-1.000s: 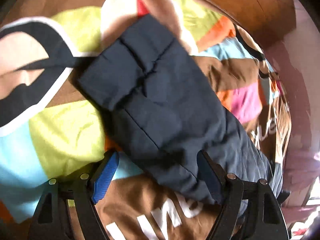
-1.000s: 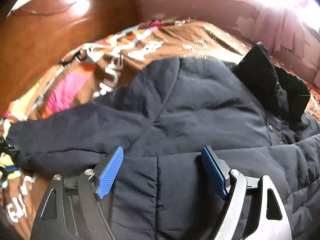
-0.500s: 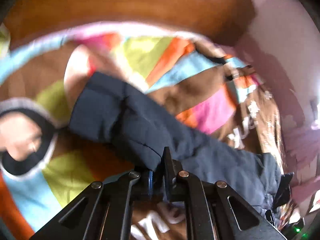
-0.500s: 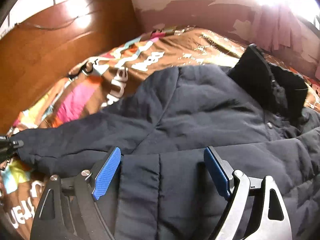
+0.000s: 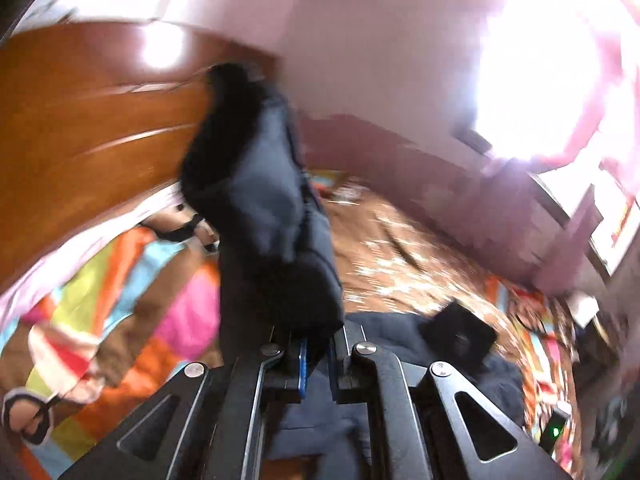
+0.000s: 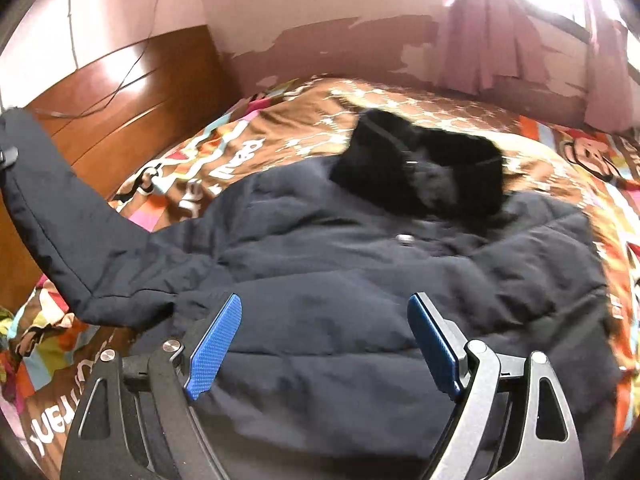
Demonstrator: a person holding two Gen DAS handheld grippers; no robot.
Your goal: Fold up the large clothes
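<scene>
On the bed: the padded jacket (image 6: 360,280) lies spread across the bedspread (image 6: 420,100).
Left hand-held gripper (image 5: 316,356): clamped on the raised sleeve (image 5: 256,208).
Right hand-held gripper (image 6: 324,344): wide open, holding nothing, over the jacket body.
Risk: slippery, bulky padding may slide free mid-fold.
Change: a second ago the sleeve lay flat, left jaws open.

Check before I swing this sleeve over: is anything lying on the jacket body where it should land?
Nothing visible does. The left hand-held gripper holds the sleeve raised; the jacket body carries only its own black collar.
</scene>
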